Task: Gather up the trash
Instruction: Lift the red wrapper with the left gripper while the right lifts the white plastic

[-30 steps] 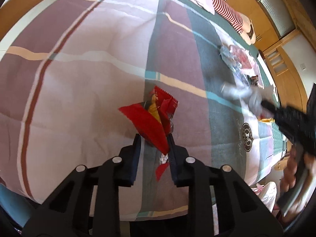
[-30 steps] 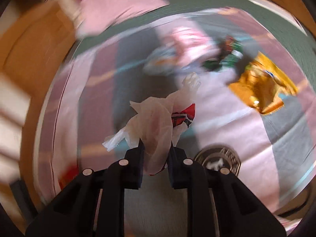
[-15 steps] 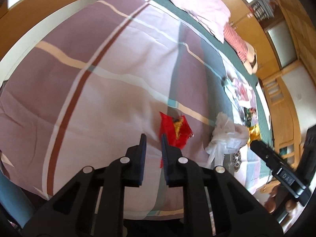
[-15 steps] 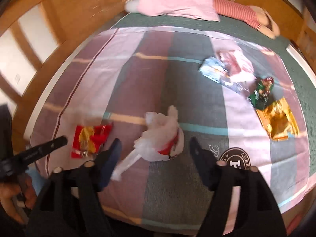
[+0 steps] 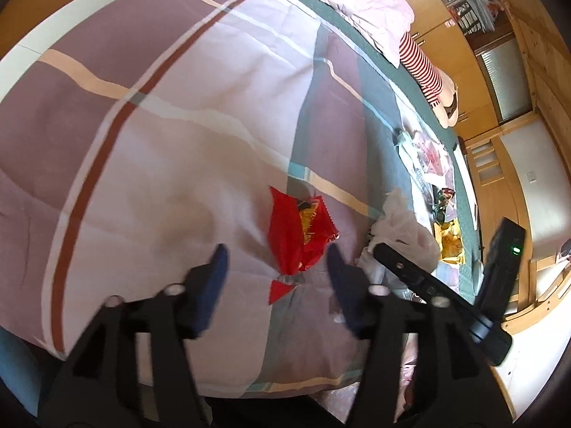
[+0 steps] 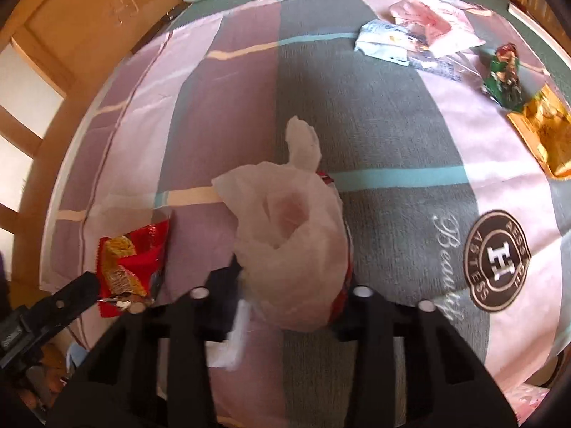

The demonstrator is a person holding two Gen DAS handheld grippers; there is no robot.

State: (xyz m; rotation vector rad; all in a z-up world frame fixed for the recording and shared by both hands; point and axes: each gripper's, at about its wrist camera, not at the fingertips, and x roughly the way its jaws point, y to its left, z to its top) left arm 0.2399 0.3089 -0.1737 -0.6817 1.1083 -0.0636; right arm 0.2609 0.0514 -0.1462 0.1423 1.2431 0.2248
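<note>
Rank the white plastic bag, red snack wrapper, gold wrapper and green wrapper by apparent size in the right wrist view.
1. White plastic bag, nearest the camera, so likely exaggerated.
2. Red snack wrapper.
3. Gold wrapper, cut off at the edge, so unsure against the red.
4. Green wrapper.

A bed (image 6: 374, 114) fills both views, covered with a blanket (image 5: 178, 125) in wide stripes of mauve, pale pink and grey-green, crossed by thin cream and turquoise lines. On the blanket is printed a round dark emblem (image 6: 498, 260) with white letters, and cursive writing stands just beside it. At the far end of the bed lies a pink pillow (image 5: 360, 10), and near it a soft toy with red and white stripes (image 5: 426, 71). Wooden cabinets (image 5: 499, 82) stand behind the bed.
</note>
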